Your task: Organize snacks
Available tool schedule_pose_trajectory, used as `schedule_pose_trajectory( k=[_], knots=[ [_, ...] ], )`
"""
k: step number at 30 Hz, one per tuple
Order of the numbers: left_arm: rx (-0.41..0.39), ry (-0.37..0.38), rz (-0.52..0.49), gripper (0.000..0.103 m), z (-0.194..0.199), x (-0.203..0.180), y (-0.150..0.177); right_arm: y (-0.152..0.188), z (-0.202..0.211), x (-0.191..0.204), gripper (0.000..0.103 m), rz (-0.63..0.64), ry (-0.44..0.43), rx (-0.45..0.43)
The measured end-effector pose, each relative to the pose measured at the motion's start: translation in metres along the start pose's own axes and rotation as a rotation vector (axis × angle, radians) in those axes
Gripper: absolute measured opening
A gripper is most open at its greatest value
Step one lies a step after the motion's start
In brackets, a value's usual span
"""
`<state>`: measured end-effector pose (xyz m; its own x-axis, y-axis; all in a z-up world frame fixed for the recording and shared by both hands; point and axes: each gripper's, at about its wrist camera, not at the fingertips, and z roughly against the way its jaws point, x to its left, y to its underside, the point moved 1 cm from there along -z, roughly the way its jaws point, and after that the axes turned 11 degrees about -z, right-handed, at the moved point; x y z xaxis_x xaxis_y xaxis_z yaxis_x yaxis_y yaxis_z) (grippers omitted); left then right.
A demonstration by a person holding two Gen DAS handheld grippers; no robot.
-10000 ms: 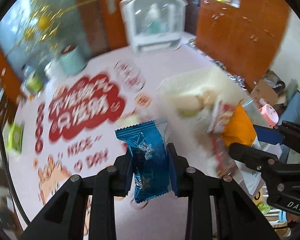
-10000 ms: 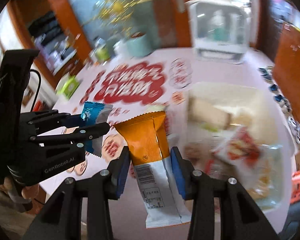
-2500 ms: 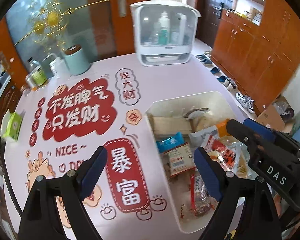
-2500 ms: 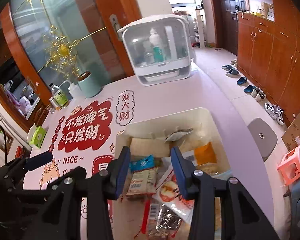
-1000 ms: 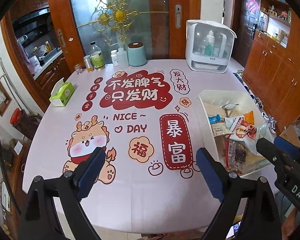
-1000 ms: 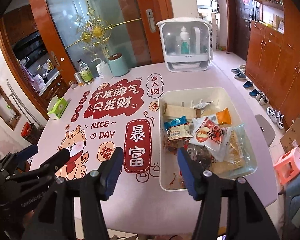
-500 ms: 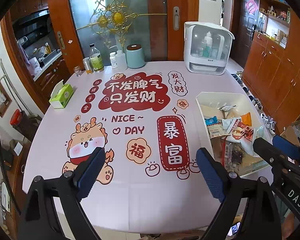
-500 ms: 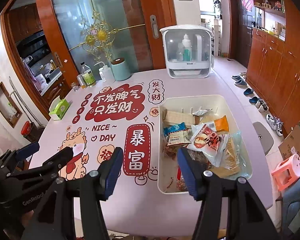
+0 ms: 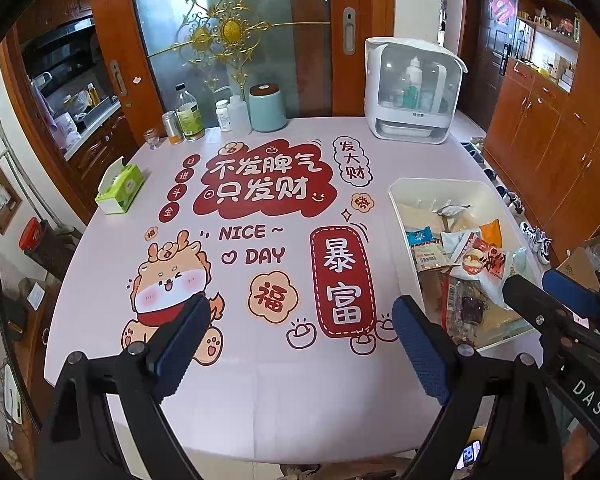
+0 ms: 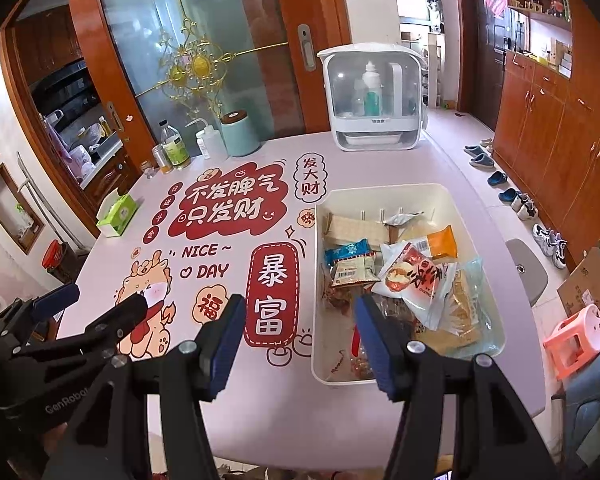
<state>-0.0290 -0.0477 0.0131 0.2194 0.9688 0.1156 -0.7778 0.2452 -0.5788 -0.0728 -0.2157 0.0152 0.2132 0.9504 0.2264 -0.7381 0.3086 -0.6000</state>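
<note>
- Snacks (image 10: 396,276) all piled in the white bin (image 10: 476,224), no packet loose on the tablecloth (image 9: 260,360)
- Left gripper (image 9: 300,344) and right gripper (image 10: 300,340) both spread, empty; looks finished to me

- Left wrist view looks down over the table (image 9: 300,380) from its near edge, well back.
- Right wrist view sits further right, facing likewise.
- Both share the snack bin (image 9: 404,240) (image 10: 452,200) and far doors.

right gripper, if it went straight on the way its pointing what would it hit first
Probably the near-left rim of the white snack bin, or the printed tablecloth just beside it; the right gripper is open and empty.
</note>
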Motion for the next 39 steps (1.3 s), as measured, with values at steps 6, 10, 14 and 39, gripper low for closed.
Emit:
schedule_pose_trajectory(
  k=[6, 10, 14, 39],
  knots=[
    [0.003, 0.000, 0.001, 0.092, -0.001, -0.002, 0.000, 0.001, -0.001, -0.002, 0.057, 0.000, 0.000, 0.004],
    [0.006, 0.002, -0.001, 0.092, -0.002, -0.004, 0.002, 0.001, -0.002, -0.002, 0.057, -0.001, 0.000, 0.006],
    [0.010, 0.002, -0.001, 0.092, -0.002, -0.006, 0.003, 0.001, -0.003, -0.004, 0.057, -0.002, 0.000, 0.009],
    [0.025, 0.007, -0.003, 0.092, -0.009, -0.006, 0.004, 0.001, -0.013, -0.002, 0.057, -0.009, 0.000, 0.037]
  ],
)
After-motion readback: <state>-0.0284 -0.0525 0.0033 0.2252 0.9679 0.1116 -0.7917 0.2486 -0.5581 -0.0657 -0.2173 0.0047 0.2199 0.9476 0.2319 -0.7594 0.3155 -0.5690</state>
